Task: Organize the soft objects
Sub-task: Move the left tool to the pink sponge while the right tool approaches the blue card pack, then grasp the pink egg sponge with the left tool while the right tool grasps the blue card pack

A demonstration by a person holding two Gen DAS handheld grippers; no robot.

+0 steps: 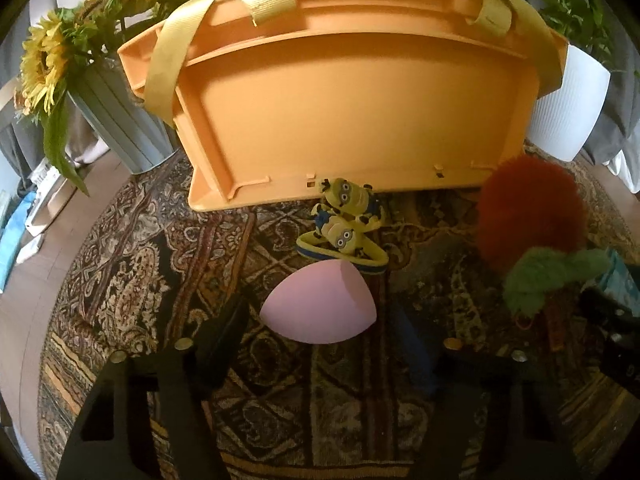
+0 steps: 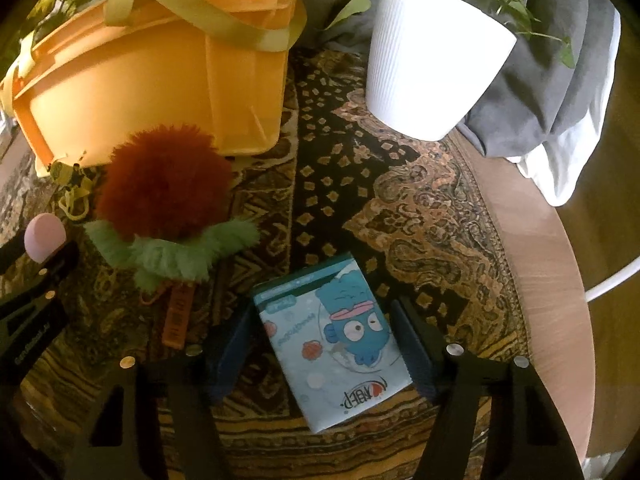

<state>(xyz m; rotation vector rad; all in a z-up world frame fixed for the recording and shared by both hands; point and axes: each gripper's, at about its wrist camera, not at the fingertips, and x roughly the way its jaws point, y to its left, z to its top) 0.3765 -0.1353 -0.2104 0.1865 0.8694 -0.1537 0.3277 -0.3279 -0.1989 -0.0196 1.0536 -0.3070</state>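
Observation:
A pink egg-shaped sponge (image 1: 320, 304) lies on the patterned rug (image 1: 160, 264). It sits between the fingers of my left gripper (image 1: 318, 308), which is open, with a sliver of rug showing beside the right pad. A blue tissue pack (image 2: 332, 344) lies slightly turned between the fingers of my right gripper (image 2: 322, 306). That gripper's pads stand close along the pack's sides, and I see no squeeze. A fluffy orange toy (image 1: 528, 216) with green leaves (image 2: 172, 256) and a minion toy (image 1: 344, 220) rest in front of the orange basket (image 1: 352, 100).
The basket has yellow straps and stands at the back of the rug. Sunflowers in a grey vase (image 1: 120, 128) stand to its left. To its right are a white plant pot (image 2: 432, 60) and a grey cloth (image 2: 540, 92). The bare wooden edge (image 2: 540, 280) curves along the right.

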